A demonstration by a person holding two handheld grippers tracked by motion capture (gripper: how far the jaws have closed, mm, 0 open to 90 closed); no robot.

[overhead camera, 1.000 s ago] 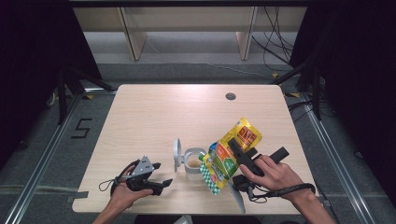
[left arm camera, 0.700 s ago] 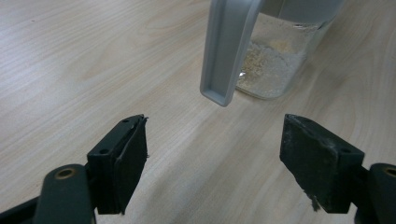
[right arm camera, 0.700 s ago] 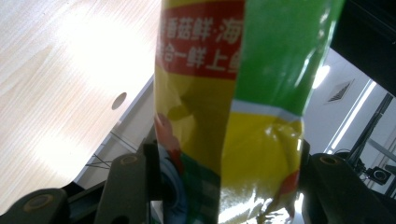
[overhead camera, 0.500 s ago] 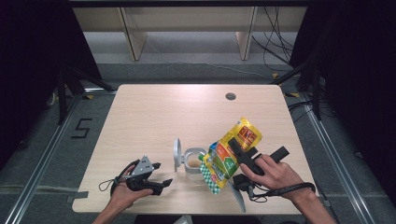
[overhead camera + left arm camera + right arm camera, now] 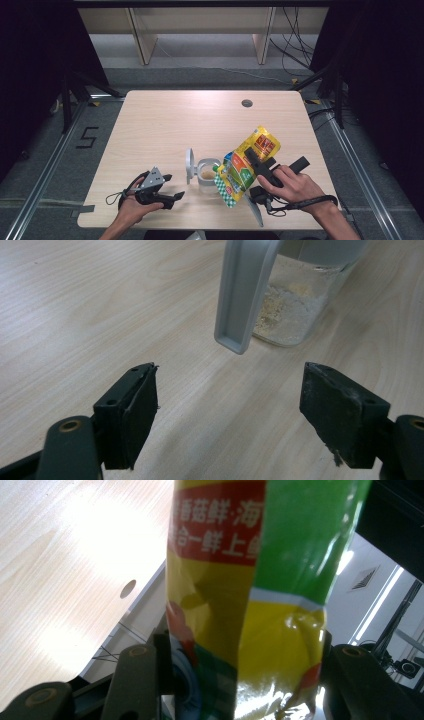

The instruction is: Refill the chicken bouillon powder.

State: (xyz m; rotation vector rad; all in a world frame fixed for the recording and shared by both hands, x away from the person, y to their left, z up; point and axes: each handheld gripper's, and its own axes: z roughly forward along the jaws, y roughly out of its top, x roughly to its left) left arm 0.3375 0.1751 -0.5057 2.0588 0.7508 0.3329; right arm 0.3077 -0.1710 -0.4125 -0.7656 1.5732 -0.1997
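In the high view we see the right gripper (image 5: 254,161) clamped on a yellow-and-green seasoning pouch (image 5: 246,165), tilted with its lower end over the clear container (image 5: 206,174) near the worktop's (image 5: 165,125) front edge, its grey lid (image 5: 189,164) standing open on the left. The left gripper (image 5: 172,187) rests by the front-left corner, jaws spread with nothing between them.

In the left gripper view we see both jaws wide apart, the lid (image 5: 245,295) and container (image 5: 300,305) ahead holding pale powder.

In the right gripper view we see the pouch (image 5: 250,600) pinched between the jaws.
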